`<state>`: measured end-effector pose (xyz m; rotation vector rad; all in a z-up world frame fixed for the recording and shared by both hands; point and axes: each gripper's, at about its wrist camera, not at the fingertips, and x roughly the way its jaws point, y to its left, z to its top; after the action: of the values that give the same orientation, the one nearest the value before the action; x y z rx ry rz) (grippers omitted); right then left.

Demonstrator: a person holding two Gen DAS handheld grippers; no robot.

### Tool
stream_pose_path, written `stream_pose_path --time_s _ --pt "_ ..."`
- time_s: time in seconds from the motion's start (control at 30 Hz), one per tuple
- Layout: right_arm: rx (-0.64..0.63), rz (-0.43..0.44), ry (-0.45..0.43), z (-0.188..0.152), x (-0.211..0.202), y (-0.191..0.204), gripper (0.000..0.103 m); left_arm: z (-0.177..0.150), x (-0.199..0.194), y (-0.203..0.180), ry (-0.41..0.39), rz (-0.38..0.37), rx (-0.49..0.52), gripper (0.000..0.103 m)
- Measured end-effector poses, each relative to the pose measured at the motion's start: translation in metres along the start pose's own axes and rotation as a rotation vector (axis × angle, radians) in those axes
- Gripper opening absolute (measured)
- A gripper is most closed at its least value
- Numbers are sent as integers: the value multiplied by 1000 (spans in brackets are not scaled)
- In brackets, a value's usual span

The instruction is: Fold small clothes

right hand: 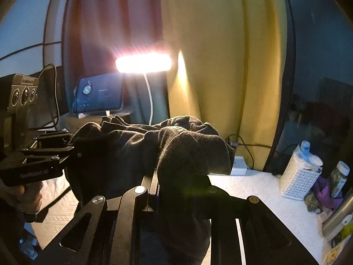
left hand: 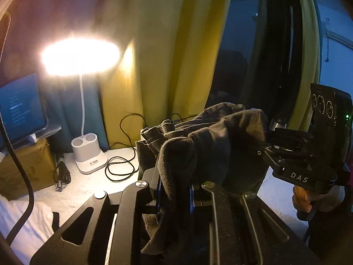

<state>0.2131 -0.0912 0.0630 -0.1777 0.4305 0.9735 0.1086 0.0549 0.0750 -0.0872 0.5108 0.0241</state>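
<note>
A dark cloth (left hand: 205,141) is held bunched in the air between the 2 grippers, above a white table (left hand: 88,190); its folds drape over both sets of fingers and a tail hangs down in front of each camera.

The left gripper (left hand: 174,190) has its fingers drawn narrow and clamped on one end of the cloth; fabric spills over them and hides the tips. In the right view that gripper (right hand: 72,145) reaches in from the left edge, its tips buried in the cloth's far end, a hand (right hand: 28,196) under its handle.

The right gripper (right hand: 183,190) also grips the cloth, fingers close together under a thick fold; the tips cannot be seen. From the left view it (left hand: 264,141) enters from the right, its tips lost in the fabric.

Behind, a lit lamp (left hand: 80,56) on a white base (left hand: 89,156) stands on the table, a black cable (left hand: 120,165) coiled just beside it; a tablet (left hand: 22,108) leans on a cardboard box (left hand: 24,165) to the left; yellow curtains (left hand: 176,55) hang at the back. On the right side of the table sit a perforated white holder (right hand: 297,176) and a jar (right hand: 340,176), near each other.
</note>
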Motion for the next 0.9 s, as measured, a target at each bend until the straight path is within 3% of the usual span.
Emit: stream_pose_path --time_s 0.4,0.9 --pt "-55 -15 -120 16 -71 40 21 2 -66 -15 -112 18 20 15" --pt "-163 43 -248 31 -136 112 21 -8 -143 -4 -243 94 17 15"
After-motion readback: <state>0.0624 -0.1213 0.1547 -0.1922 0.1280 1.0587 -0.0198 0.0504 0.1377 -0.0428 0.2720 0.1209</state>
